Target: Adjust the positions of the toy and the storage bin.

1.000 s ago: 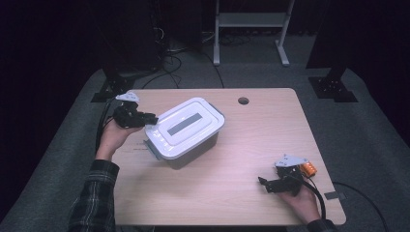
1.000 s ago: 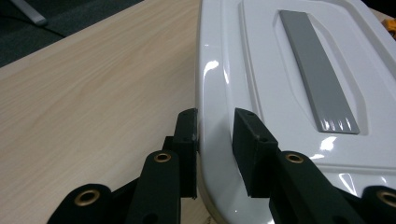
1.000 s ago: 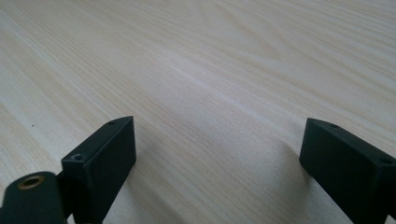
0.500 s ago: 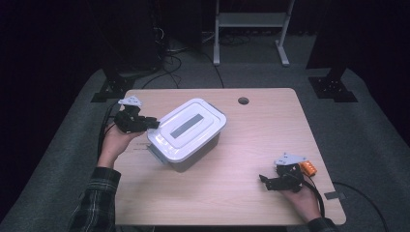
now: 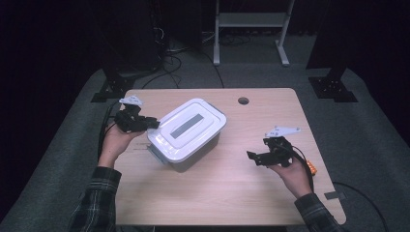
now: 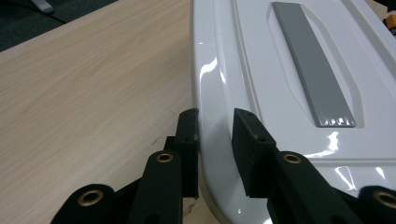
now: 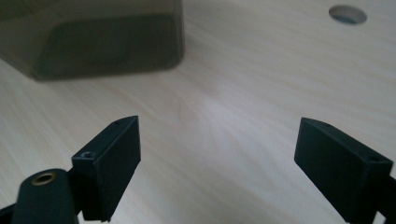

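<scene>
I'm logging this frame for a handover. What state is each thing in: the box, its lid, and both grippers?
storage box: upright on the table, closed.
white lid: seated on the box, its rim edge between the left gripper's jaws.
left gripper: jaws astride the lid's rim, one touching it, a gap at the other.
right gripper: jaws wide open, holding nothing, apart from the box.

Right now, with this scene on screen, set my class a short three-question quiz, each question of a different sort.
1. True or false: the left gripper has its fingers either side of the white lid rim.
2. Which gripper hangs wide open above bare table? A) left B) right
3. Fill in: the lid's middle carries a long ___ strip.

Key: 1 true; 2 B, the right gripper; 3 grey.
</scene>
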The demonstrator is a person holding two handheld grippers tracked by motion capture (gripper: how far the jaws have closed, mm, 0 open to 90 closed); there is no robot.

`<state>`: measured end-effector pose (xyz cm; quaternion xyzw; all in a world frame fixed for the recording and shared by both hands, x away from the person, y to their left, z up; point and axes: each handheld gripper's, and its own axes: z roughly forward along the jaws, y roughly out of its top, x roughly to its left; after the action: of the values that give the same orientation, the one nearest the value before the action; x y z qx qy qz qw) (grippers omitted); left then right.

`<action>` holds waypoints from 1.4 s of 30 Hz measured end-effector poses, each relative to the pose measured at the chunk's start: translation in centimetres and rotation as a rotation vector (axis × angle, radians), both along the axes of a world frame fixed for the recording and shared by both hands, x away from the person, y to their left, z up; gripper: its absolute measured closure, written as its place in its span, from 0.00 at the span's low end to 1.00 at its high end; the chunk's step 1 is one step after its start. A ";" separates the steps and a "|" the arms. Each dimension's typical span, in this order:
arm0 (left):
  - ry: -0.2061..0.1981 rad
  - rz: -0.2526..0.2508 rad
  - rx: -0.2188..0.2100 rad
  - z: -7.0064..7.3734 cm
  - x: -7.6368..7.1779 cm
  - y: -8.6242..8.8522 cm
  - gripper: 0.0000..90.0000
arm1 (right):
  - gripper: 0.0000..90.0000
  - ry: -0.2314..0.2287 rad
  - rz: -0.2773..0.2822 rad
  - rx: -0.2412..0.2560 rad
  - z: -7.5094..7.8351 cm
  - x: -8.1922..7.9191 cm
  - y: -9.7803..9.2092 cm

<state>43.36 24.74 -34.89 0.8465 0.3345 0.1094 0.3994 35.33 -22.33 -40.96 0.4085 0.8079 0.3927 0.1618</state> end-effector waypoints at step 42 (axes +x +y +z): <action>0.016 -0.006 -0.036 -0.3 -0.3 -0.2 0.80 | 0.69 0.024 0.098 0.130 4.5 9.7 8.1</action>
<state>43.01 24.53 -35.17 0.8409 0.3371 0.0956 0.4123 44.98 -14.21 -36.47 0.3828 0.8016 0.4469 0.1060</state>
